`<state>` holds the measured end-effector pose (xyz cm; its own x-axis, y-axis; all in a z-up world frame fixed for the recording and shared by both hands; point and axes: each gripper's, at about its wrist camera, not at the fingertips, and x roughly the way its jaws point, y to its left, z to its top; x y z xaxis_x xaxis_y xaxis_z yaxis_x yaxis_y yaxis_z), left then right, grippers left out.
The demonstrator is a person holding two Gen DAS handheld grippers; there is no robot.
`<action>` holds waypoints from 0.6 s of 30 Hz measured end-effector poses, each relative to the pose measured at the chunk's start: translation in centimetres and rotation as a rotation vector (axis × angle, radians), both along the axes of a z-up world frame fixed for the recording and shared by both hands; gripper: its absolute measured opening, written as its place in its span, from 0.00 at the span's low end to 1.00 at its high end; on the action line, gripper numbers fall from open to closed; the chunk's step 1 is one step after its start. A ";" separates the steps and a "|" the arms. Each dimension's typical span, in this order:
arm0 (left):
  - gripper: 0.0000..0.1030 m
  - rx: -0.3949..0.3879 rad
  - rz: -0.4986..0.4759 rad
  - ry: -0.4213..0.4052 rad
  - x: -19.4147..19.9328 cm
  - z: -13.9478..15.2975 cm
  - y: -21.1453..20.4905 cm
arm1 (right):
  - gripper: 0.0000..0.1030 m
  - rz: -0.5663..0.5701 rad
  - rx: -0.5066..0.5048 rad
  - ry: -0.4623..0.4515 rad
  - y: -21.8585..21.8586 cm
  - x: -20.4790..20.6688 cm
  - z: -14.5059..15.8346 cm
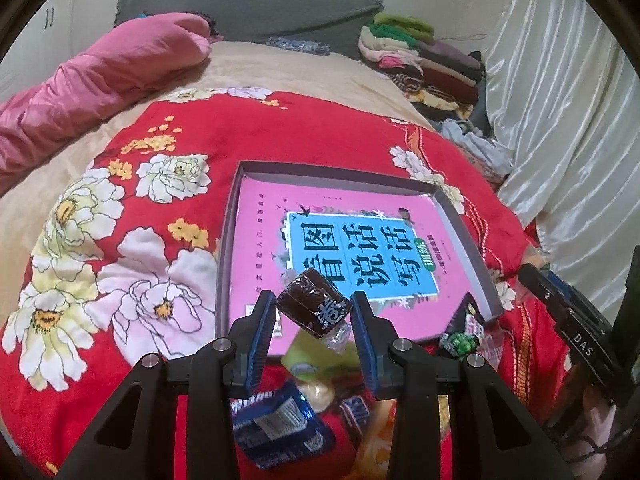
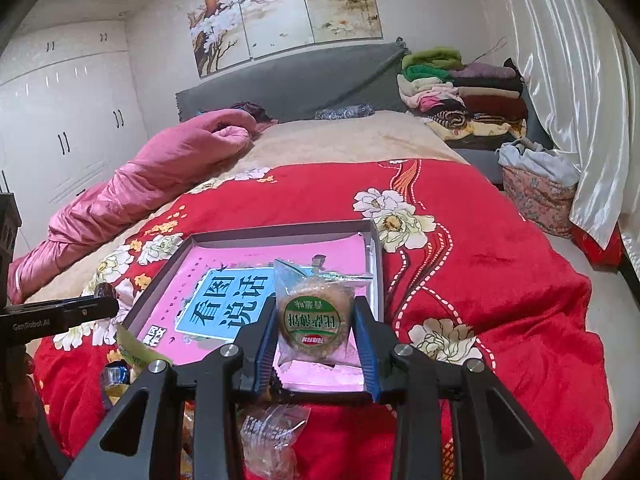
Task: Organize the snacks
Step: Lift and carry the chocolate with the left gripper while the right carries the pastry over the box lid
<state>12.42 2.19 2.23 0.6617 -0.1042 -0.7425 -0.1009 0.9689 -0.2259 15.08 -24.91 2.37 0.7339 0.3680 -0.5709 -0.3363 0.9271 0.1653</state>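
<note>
My left gripper pinched a dark brown wrapped candy, held above the near edge of the shallow box lined with a pink book. My right gripper pinched a round biscuit packet over the same box. Both wrappers looked slick, so I judged either could slip or twist free and miss the box. The loose snacks beneath my fingers were half hidden, their labels unreadable.

A home bedroom: red floral blanket on the bed, white wardrobe at ten o'clock, folded clothes at one.
</note>
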 end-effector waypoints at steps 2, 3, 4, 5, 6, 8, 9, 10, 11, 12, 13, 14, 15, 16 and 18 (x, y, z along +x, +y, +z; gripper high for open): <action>0.38 -0.004 0.003 0.005 0.5 -0.3 0.2 | 0.36 0.002 -0.005 0.006 0.1 0.5 -0.2; 0.38 -0.009 0.005 0.007 0.8 -0.4 0.3 | 0.36 0.004 -0.005 0.011 0.1 0.7 -0.3; 0.38 -0.015 0.003 0.009 1.2 -0.6 0.4 | 0.36 0.005 -0.003 0.019 0.1 1.1 -0.5; 0.38 -0.015 0.005 0.010 1.4 -0.7 0.4 | 0.36 0.010 0.001 0.028 0.1 1.3 -0.6; 0.38 -0.011 0.009 0.010 1.7 -0.8 0.4 | 0.36 0.013 0.002 0.035 0.2 1.6 -0.8; 0.38 -0.011 0.013 0.017 2.2 -1.2 0.6 | 0.36 0.015 -0.003 0.050 0.2 2.0 -1.2; 0.38 -0.015 0.013 0.021 2.5 -1.3 0.6 | 0.36 0.017 -0.004 0.056 0.2 2.3 -1.3; 0.38 -0.015 0.014 0.026 2.8 -1.6 0.7 | 0.36 0.018 -0.003 0.067 0.2 2.5 -1.5; 0.38 -0.015 0.016 0.026 3.0 -1.7 0.8 | 0.36 0.019 0.001 0.075 0.2 2.8 -1.7; 0.38 -0.012 0.016 0.029 3.2 -1.9 0.8 | 0.36 0.019 0.001 0.082 0.2 3.0 -1.9; 0.38 -0.011 0.016 0.035 3.4 -2.1 0.9 | 0.36 0.018 -0.005 0.088 0.3 3.1 -2.1; 0.38 -0.018 0.013 0.045 3.7 -2.4 1.0 | 0.36 0.020 -0.011 0.092 0.3 3.3 -2.2; 0.38 -0.027 0.011 0.054 3.9 -2.7 1.1 | 0.36 0.022 -0.015 0.100 0.4 3.5 -2.4; 0.38 -0.035 0.011 0.062 4.1 -3.0 1.2 | 0.36 0.025 -0.016 0.109 0.4 3.6 -2.6; 0.38 -0.040 0.007 0.078 4.3 -3.6 1.2 | 0.36 0.032 -0.021 0.132 0.6 4.1 -3.2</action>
